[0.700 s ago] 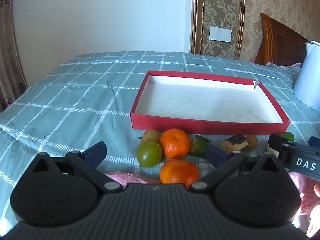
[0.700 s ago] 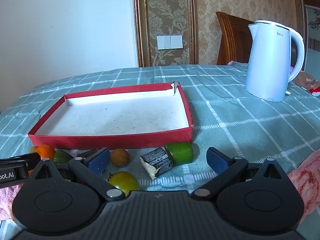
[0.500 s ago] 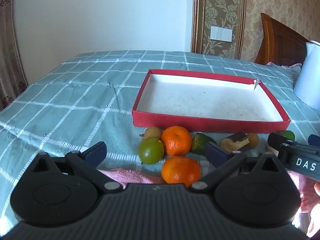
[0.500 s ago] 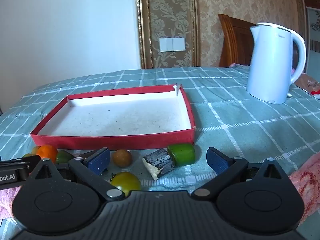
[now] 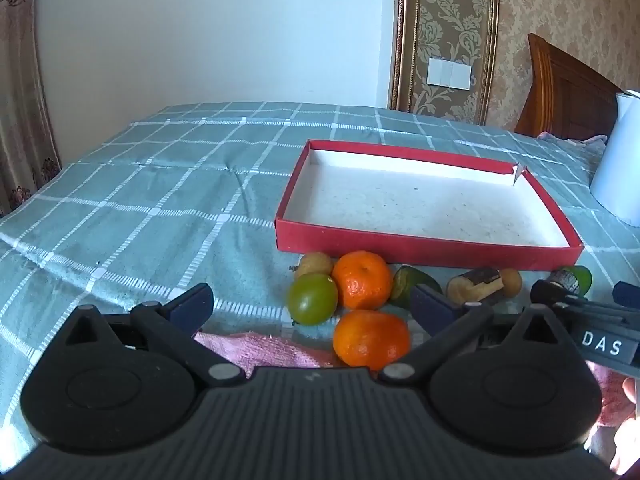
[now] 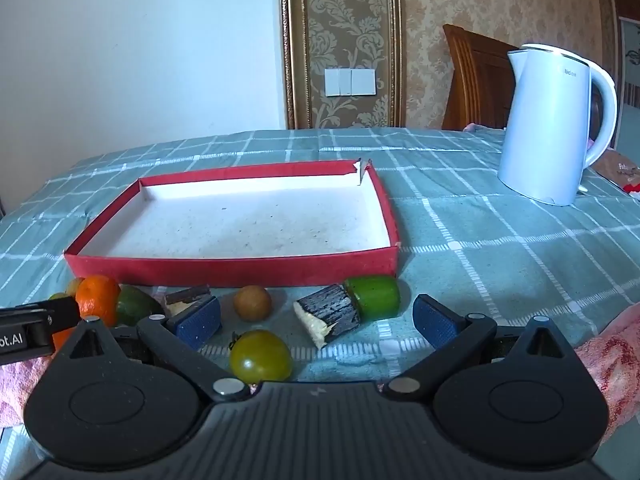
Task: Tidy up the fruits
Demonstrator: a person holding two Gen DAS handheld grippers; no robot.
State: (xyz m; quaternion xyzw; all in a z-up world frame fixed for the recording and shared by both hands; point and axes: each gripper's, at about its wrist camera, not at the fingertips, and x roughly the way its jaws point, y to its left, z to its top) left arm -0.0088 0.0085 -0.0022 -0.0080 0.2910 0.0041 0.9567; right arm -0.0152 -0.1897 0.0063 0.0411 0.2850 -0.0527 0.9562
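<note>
A shallow red tray (image 5: 424,254) (image 6: 232,270) with a white floor lies bare on the checked cloth. Fruits lie in a row before its near wall. In the left wrist view, two oranges (image 5: 362,280) (image 5: 370,338), a green round fruit (image 5: 313,299) and a small brown fruit (image 5: 314,264) sit between the wide-open fingers of my left gripper (image 5: 308,306). In the right wrist view, a green tomato (image 6: 260,355), a brown round fruit (image 6: 252,303), a dark cut piece (image 6: 326,314) and a green cut piece (image 6: 374,296) lie around my open right gripper (image 6: 318,320). Neither gripper holds anything.
A white electric kettle (image 6: 554,128) stands at the back right on the cloth. A pink towel (image 5: 256,350) (image 6: 604,356) lies along the near edge under both grippers. A wooden chair (image 6: 472,76) and wall are behind the table.
Both views have tilted or risen slightly, so the tray and fruits sit a little lower in frame. Nothing was grasped and the fruits have not moved.
</note>
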